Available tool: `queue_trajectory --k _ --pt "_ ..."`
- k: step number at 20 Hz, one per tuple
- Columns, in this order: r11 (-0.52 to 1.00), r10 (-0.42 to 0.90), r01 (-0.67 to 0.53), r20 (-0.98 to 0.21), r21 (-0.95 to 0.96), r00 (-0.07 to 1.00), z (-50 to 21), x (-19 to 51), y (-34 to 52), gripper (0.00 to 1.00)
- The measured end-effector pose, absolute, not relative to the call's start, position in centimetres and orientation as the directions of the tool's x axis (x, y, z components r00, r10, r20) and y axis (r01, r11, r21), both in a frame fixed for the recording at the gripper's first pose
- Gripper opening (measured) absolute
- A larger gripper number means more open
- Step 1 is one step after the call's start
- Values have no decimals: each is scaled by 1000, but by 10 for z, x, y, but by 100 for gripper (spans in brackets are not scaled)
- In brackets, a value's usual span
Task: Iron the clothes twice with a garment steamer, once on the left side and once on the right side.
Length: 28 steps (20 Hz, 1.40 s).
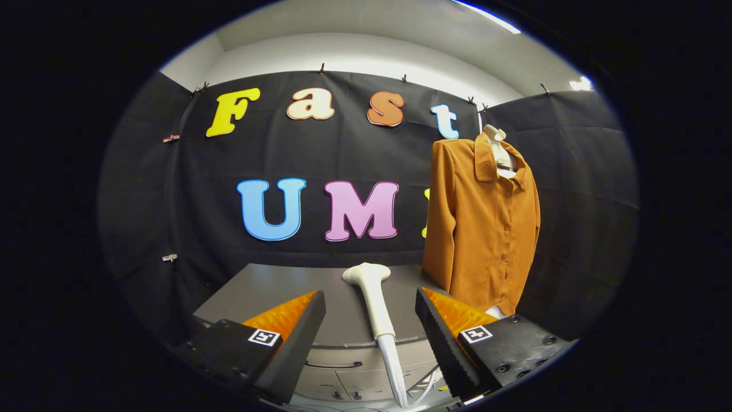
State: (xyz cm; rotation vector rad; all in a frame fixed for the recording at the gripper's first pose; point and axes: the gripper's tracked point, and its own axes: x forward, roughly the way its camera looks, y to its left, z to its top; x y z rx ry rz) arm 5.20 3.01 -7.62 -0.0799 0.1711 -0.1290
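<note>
A white garment steamer (373,297) lies on the grey table (274,292), its head pointing away from me and its handle and cord running back toward me. My gripper (370,306) is open, its two black fingers standing either side of the steamer's handle without touching it. An orange button-up shirt (483,223) hangs on a white mannequin bust (496,143) at the table's right end, beyond my right finger (440,326).
The grey table's front face has drawers (343,377) below the fingers. The white cord (426,389) loops down past the table's edge. Black cloth walls close in the booth behind and to both sides.
</note>
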Motion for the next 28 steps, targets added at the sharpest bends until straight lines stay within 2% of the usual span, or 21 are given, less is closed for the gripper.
queue_trajectory --k 4,13,23,24,26,28 --pt "990 -121 102 -202 -100 972 -93 93 17 98" --pt "996 -69 38 -392 -86 917 -157 197 -2 98" --pt "993 -115 80 -609 -85 785 -223 235 -14 99" --pt "993 -114 75 -619 -88 777 -224 233 -15 96" --pt "993 -112 62 -637 -101 763 -231 232 -12 81" --pt "993 -107 42 -663 -113 741 -238 228 -7 79"
